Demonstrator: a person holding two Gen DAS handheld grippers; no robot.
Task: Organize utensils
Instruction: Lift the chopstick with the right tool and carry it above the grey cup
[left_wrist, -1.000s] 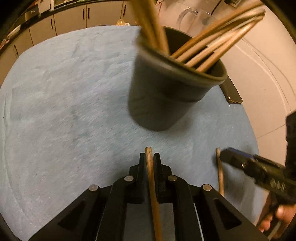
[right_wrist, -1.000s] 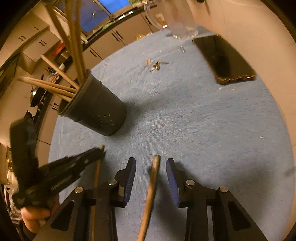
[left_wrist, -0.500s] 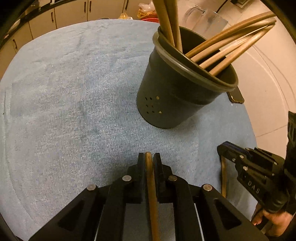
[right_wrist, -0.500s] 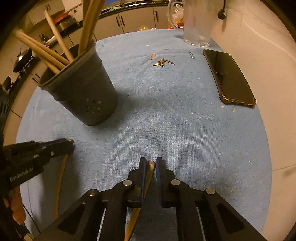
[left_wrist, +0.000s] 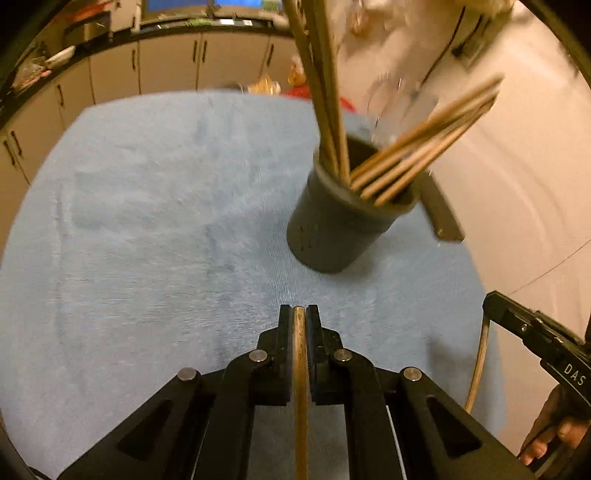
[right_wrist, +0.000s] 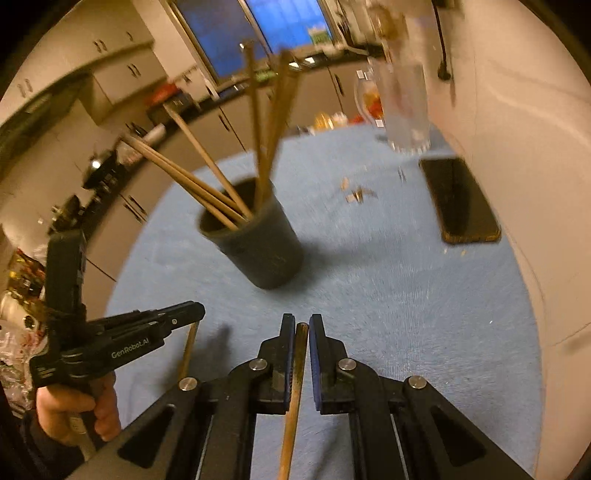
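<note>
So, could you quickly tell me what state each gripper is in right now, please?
Left gripper: closed on a wooden chopstick.
Right gripper: closed on another wooden chopstick.

right gripper (right_wrist: 302, 328) clamped on chopstick (right_wrist: 293, 398); dark cup (right_wrist: 258, 243) of chopsticks ahead

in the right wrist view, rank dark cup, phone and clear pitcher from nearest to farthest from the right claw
1. Dark cup, just ahead, slightly left, holding chopsticks.
2. Phone, farther off to the right, flat by the wall.
3. Clear pitcher, farthest, beyond the phone.
</note>
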